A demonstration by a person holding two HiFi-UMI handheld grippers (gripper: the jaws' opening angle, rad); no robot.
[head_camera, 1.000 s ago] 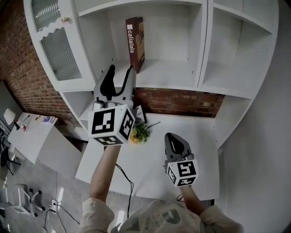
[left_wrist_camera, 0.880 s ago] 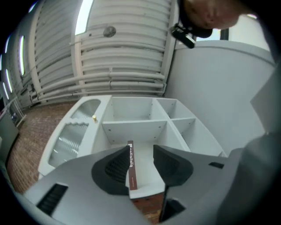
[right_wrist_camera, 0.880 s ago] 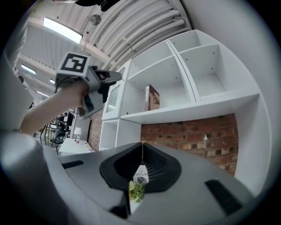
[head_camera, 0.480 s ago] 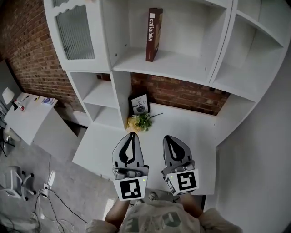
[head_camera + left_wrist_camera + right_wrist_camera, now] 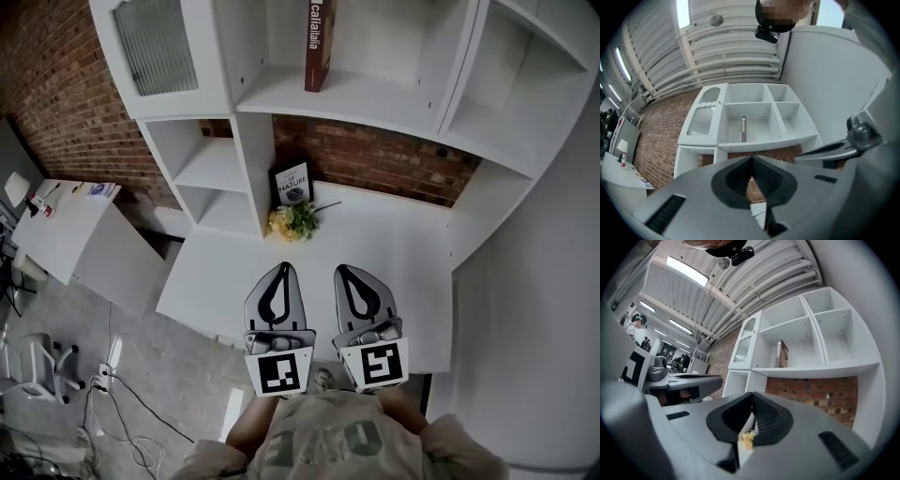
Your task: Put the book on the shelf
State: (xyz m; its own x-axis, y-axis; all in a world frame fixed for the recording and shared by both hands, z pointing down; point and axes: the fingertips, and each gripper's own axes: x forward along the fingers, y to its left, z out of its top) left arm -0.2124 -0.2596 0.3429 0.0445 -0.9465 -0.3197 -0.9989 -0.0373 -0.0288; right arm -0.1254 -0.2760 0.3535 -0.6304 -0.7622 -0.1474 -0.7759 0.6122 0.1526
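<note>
Both claws are shut tip to tip with nothing between them. The left claw (image 5: 279, 272) and the right claw (image 5: 349, 274) hover side by side, apart from each other, over the front edge of the worktop (image 5: 412, 272). Near the worktop's back left corner lie yellow flowers (image 5: 292, 221), with a booklet (image 5: 292, 183) propped just behind them. Higher up, the book (image 5: 317, 42) stands upright on the shelf (image 5: 384, 98), left of its middle, spine outward.
</note>
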